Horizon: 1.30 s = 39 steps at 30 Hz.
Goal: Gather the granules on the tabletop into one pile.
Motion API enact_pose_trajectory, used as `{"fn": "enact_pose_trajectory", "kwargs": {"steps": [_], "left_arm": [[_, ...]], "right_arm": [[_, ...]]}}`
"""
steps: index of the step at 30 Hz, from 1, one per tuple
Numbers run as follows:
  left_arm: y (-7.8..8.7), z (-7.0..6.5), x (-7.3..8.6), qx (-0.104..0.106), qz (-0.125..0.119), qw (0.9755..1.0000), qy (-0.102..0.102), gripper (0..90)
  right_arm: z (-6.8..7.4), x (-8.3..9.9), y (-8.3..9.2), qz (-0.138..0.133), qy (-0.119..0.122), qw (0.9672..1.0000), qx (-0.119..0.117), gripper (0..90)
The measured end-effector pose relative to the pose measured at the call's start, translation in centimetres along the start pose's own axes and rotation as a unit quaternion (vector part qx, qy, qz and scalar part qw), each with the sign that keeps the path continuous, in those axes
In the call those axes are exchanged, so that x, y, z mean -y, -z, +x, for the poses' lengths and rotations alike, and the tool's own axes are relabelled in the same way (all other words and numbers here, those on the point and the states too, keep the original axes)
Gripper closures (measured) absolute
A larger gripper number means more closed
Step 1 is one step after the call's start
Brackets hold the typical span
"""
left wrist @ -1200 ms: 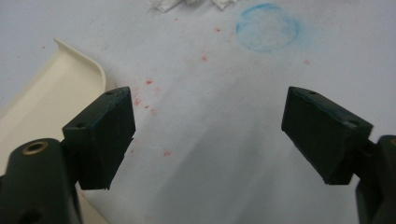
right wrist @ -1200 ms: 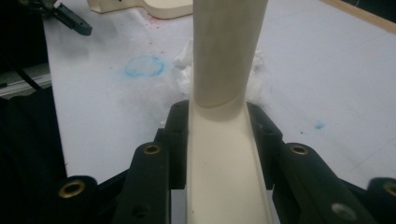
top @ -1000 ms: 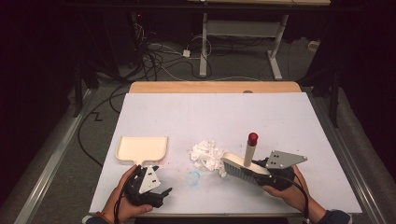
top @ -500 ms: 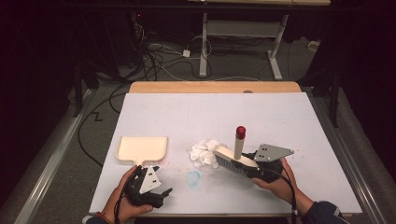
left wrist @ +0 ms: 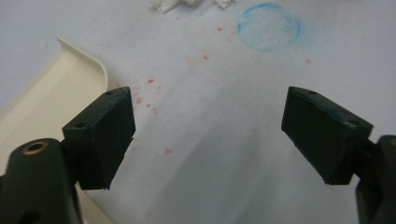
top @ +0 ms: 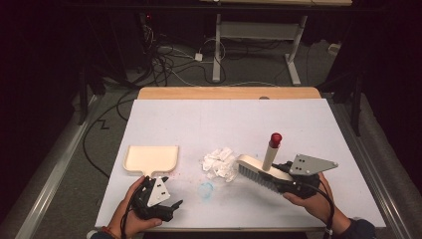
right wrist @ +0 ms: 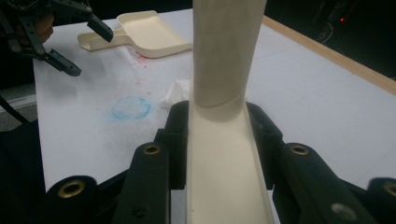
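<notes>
A cream brush with an upright red-tipped handle hangs tilted just above the white table, right of a crumpled white paper wad. My right gripper is shut on the brush's back; in the right gripper view the jaws clamp the cream body from both sides. A cream dustpan lies at the front left. My left gripper rests beside its handle, open with nothing between the jaws. In the left gripper view, the dustpan sits next to the left jaw.
A blue ring stain and red specks mark the table between the dustpan and the paper. A wooden strip edges the far side. Cables and desk legs lie on the floor beyond.
The right gripper carried the brush left up to the paper wad, then drew it back right and slightly higher. The left gripper stayed put.
</notes>
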State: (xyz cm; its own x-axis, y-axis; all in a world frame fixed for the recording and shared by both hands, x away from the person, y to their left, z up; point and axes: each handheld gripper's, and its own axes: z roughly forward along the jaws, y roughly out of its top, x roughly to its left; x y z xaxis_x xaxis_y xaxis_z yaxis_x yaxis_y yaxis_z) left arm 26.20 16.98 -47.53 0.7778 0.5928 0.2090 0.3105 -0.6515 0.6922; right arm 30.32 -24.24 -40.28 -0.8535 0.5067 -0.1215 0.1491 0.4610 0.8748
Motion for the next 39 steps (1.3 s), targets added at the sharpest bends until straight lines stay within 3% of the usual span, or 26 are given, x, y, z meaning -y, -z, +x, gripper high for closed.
{"fn": "enact_pose_trajectory", "kwargs": {"steps": [6,12,21,25,35,39], "left_arm": [[0.1,0.2,0.1,-0.003,-0.002,1.0000,0.003,17.0],[0.1,0.2,0.1,-0.004,0.000,1.0000,0.004,17.1],[-0.1,0.1,0.0,-0.002,0.004,1.0000,0.001,17.1],[-0.1,0.1,0.1,-0.002,0.004,1.0000,0.002,17.1],[0.0,0.2,0.1,-0.005,0.002,1.0000,0.004,17.0],[0.0,0.2,0.1,-0.005,0.002,1.0000,0.004,17.1]], "right_arm": [[-0.9,-0.1,1.5,-0.016,-0.006,0.9997,0.020,67.5],[-2.1,0.3,1.9,-0.017,-0.020,0.9984,0.051,67.5],[-2.9,1.4,-0.2,0.015,-0.020,0.9967,0.077,67.5],[-3.1,1.6,-1.0,0.023,-0.024,0.9968,0.073,67.5],[-2.8,0.4,0.8,-0.034,-0.041,0.9973,0.051,67.4],[-2.7,0.1,1.5,-0.035,-0.033,0.9960,0.076,67.5]]}}
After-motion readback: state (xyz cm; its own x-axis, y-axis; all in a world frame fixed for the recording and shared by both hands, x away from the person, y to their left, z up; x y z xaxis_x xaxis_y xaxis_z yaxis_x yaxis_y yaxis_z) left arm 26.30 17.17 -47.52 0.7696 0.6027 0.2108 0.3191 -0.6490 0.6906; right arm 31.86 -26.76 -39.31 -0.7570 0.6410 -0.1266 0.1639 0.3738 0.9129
